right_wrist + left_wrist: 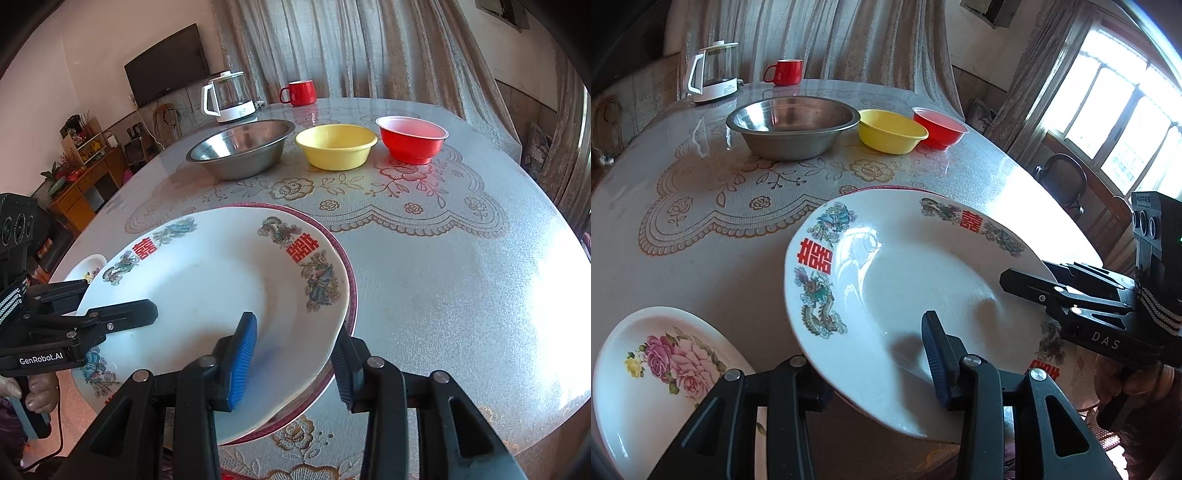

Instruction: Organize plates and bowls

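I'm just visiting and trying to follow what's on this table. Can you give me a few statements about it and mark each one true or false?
1. Both grippers hold the same dragon-patterned plate. True: the left gripper and the right gripper each have fingers over its rim.
2. Three bowls stand in a row. True: steel bowl, yellow bowl, red bowl.
3. The red mug sits inside the steel bowl. False: it stands behind it, beside the kettle.
4. The rose-patterned plate is stacked on top of the dragon plate. False: it lies separately beside it.
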Demonstrator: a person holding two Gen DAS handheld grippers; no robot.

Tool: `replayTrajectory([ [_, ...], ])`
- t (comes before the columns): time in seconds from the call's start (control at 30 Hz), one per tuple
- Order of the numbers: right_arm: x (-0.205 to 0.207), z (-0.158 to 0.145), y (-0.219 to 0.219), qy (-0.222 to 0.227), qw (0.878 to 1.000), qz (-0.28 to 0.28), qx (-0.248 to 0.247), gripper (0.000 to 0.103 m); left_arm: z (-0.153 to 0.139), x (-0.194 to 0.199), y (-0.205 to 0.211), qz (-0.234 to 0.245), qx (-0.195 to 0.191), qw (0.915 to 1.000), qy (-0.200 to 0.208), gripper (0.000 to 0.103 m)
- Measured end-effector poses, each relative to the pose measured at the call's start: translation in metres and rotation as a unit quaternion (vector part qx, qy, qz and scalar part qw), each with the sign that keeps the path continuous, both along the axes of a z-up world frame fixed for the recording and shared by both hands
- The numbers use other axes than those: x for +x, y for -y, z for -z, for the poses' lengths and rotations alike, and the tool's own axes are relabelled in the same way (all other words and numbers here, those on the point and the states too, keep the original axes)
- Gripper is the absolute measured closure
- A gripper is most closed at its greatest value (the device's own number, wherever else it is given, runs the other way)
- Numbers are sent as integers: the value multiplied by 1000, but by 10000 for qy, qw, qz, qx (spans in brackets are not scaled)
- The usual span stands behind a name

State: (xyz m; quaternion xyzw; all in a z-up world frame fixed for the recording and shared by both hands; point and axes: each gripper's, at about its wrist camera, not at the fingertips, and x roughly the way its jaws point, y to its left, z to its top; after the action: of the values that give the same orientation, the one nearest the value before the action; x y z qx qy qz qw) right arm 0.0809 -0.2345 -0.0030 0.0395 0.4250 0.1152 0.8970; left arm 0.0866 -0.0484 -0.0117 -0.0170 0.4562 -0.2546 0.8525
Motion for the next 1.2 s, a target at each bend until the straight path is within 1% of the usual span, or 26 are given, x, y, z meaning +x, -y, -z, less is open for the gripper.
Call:
replayTrajectory([
  [0.13,-3,-4,3,41,10000,41,6,64,0,1,-1,2,-45,10000,-11,62],
  [0.2,-6,-7,7,76,9999,114,63,64,1,-1,1,58,48,10000,26,62],
  [0.3,-12,-10,10,191,9996,199,-52,64,2,-4,7,111,234,9996,103,62],
  [0.37,-15,-11,10,253,9995,165,-58,64,4,-2,7,101,169,9998,60,62],
  [0.4,-15,-11,10,307,9992,206,-152,64,4,-1,6,94,134,9999,0,62],
  [0.43,-13,-10,10,262,9992,218,-213,64,4,-2,7,102,154,9998,8,62],
  [0.5,-11,-5,10,195,9991,271,-250,64,4,-3,7,108,224,9997,65,62],
  [0.63,-10,3,6,136,9991,215,-336,67,2,-3,6,72,220,9997,51,62],
  [0.7,-10,3,4,204,9986,245,-428,67,1,-4,5,52,219,9997,62,62],
  [0.77,-11,2,-1,290,9972,238,-650,66,0,-6,4,19,226,9997,89,62],
  [0.83,-11,3,-5,374,9948,225,-915,65,-1,-9,4,-23,334,9993,176,62],
  [0.87,-11,3,-6,399,9942,223,-970,64,-1,-10,3,-28,366,9991,212,61],
  [1.0,-12,3,-7,442,9930,228,-1067,64,-2,-11,1,-56,340,9992,213,61],
  [1.2,-13,3,-11,499,9913,236,-1191,63,-7,-12,-4,-270,327,9987,271,60],
])
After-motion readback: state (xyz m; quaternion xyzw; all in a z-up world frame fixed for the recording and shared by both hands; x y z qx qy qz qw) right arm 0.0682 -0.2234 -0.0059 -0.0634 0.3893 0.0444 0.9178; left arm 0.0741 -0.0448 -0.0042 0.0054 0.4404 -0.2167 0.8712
